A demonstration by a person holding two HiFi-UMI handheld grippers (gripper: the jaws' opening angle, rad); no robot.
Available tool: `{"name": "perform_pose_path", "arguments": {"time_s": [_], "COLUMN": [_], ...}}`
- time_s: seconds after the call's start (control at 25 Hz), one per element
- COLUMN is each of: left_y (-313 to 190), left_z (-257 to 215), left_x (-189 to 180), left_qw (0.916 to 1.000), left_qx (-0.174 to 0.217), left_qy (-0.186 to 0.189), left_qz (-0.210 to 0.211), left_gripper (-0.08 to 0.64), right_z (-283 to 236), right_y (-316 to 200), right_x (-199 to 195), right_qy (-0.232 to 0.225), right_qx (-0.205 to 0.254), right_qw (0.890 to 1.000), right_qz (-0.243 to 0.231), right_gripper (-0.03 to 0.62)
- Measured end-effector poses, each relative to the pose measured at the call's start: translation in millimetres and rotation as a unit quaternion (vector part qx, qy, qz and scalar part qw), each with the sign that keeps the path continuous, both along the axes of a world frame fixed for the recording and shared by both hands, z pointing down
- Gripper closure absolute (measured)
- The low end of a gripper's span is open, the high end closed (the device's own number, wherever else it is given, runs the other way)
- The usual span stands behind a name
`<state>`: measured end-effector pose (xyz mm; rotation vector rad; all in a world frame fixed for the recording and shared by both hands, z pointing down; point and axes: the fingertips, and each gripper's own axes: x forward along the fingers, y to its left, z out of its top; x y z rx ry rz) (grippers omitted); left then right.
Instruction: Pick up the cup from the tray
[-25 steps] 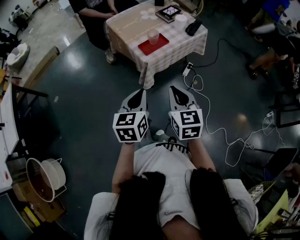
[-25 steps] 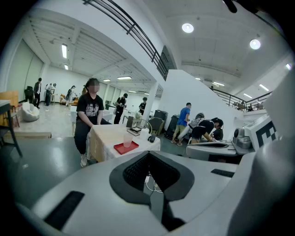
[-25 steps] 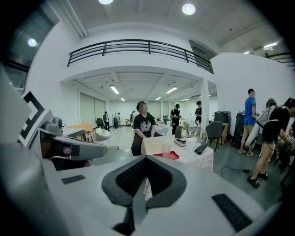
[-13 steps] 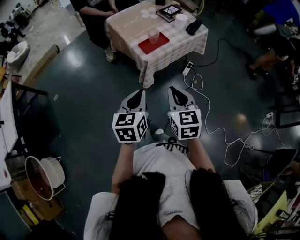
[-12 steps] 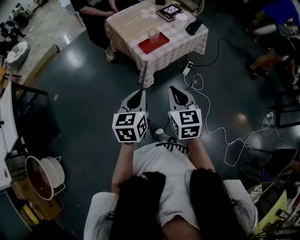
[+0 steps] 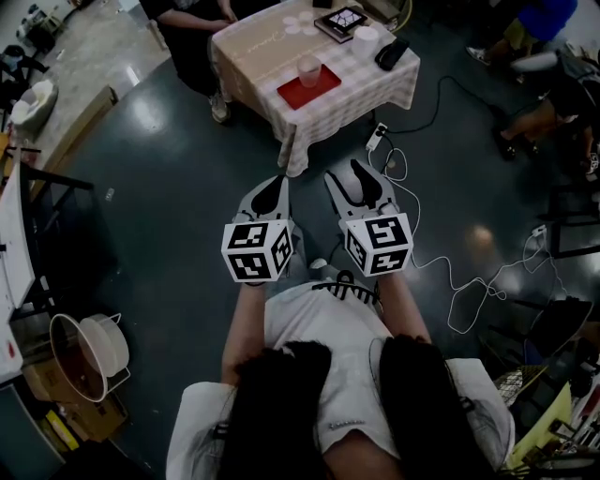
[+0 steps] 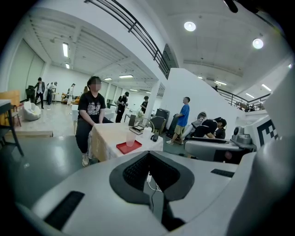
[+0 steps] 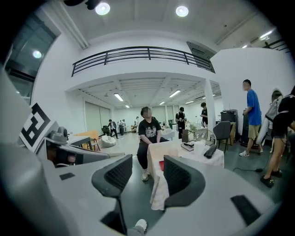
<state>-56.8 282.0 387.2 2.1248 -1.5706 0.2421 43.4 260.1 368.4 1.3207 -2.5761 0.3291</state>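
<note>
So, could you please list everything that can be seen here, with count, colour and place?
table: one, pale checked cloth, ahead of the person
tray: one, red, on the table near its front edge
cup: one, translucent, upright on the tray
flat box: one, dark, far side of the table
black device: one, on the table beyond the tray
seated person: one, dark clothes, at the table
power strip: one, white, on the floor by the table
left gripper: one, grey, jaws shut, empty
right gripper: one, grey, jaws opening, nothing between them
</note>
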Motion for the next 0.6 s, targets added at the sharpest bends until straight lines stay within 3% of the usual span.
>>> {"name": "perform_pose_path", "arguments": {"time_s": [0.28,0.6], "left_y": [-48.0,-122.8], "left_z": [5.7,18.2], "left_x": [-13.8,-27.2], "left_qw": [1.0000,0.9997], "left_qx": [-0.005,-0.024], "left_qy": [0.003,0.005], "left_qz": [-0.004,0.007], "left_gripper": [0.555,0.555], "right_z": [-8.9,5.2], "right_y": [-44.4,-108.6], "right_x": [-7.4,-24.5], "right_qy": [-0.001,0.012], "right_qx": [0.018,-0.004], "right_qw": [1.000,1.000], "right_qz": [-0.002,-0.019], "right_gripper": [0.294,0.249]}}
